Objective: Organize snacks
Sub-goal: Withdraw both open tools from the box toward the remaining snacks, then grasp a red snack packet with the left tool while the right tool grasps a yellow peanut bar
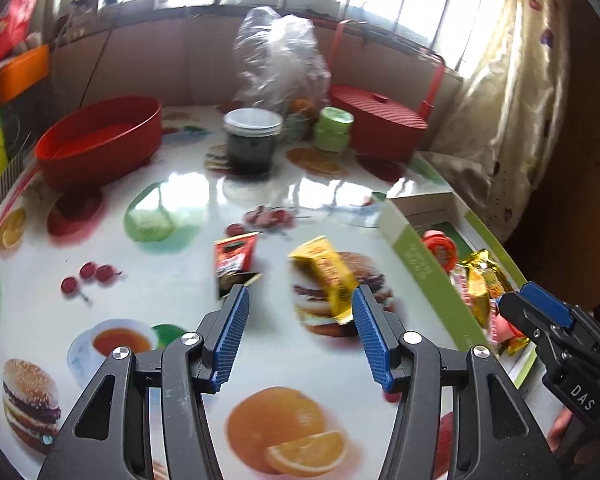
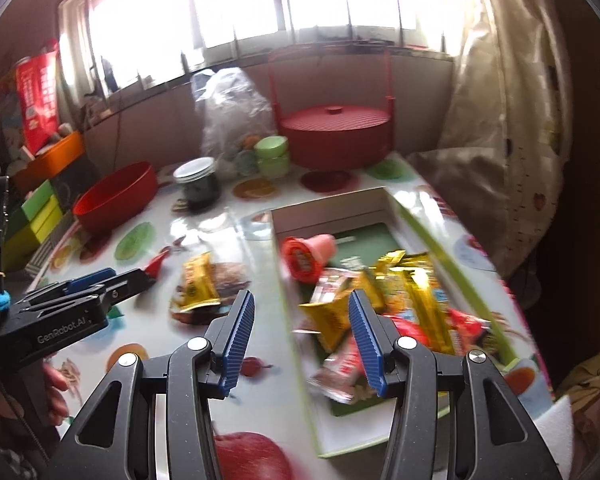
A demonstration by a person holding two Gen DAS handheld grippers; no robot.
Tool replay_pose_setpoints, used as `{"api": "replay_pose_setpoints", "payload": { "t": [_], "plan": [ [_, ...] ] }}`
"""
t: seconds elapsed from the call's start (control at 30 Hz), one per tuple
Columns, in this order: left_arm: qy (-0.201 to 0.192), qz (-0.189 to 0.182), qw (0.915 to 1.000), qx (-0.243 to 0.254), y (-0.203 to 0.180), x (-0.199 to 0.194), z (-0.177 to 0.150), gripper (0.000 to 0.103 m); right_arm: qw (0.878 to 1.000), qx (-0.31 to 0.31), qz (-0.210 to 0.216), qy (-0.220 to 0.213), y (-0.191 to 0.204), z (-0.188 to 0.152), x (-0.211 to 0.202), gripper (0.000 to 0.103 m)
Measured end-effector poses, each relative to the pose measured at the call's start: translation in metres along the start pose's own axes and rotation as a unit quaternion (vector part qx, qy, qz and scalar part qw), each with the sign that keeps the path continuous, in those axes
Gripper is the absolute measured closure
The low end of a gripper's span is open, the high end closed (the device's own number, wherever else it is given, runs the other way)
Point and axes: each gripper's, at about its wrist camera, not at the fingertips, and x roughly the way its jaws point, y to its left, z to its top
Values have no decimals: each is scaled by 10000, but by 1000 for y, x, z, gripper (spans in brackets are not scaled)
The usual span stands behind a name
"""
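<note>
My left gripper [image 1: 300, 296] hangs open over the fruit-print table [image 1: 172, 248], its pads bare. A yellow snack packet [image 1: 324, 276] lies just past its right finger, and a red-and-black packet [image 1: 234, 260] lies just past its left finger. My right gripper [image 2: 300, 300] is open too, hovering over the left wall of a green-edged white box [image 2: 332, 210]. That box holds several snack packets [image 2: 412, 292] and a pink jelly cup [image 2: 308, 256]. The yellow packet [image 2: 198, 284] on the table also shows in the right wrist view, beside the left gripper [image 2: 112, 280].
At the back of the table stand a red bowl [image 1: 100, 140], a dark jar [image 1: 252, 140], stacked green cups [image 1: 334, 128], a crumpled plastic bag [image 1: 280, 52] and a red lidded basket [image 1: 376, 116]. A curtain [image 1: 500, 100] hangs along the right side. The box [image 1: 416, 260] lies along the table's right edge.
</note>
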Motion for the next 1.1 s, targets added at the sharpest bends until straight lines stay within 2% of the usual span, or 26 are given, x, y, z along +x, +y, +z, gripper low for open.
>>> {"api": "replay_pose_setpoints", "payload": {
  "t": [0.27,0.6,0.9,1.1],
  "plan": [
    [49,172,9995,-276,38,2,0,48,9989,-286,195,304,34,5,30,54],
    [281,163,9988,-356,65,23,4,48,9954,-601,404,622,66,16,70,54],
    [276,-385,9982,-368,68,38,18,48,9912,-954,453,793,86,23,100,54],
    [506,-380,9974,-355,66,54,22,48,9895,-1021,430,932,89,22,118,54]
  ]
}}
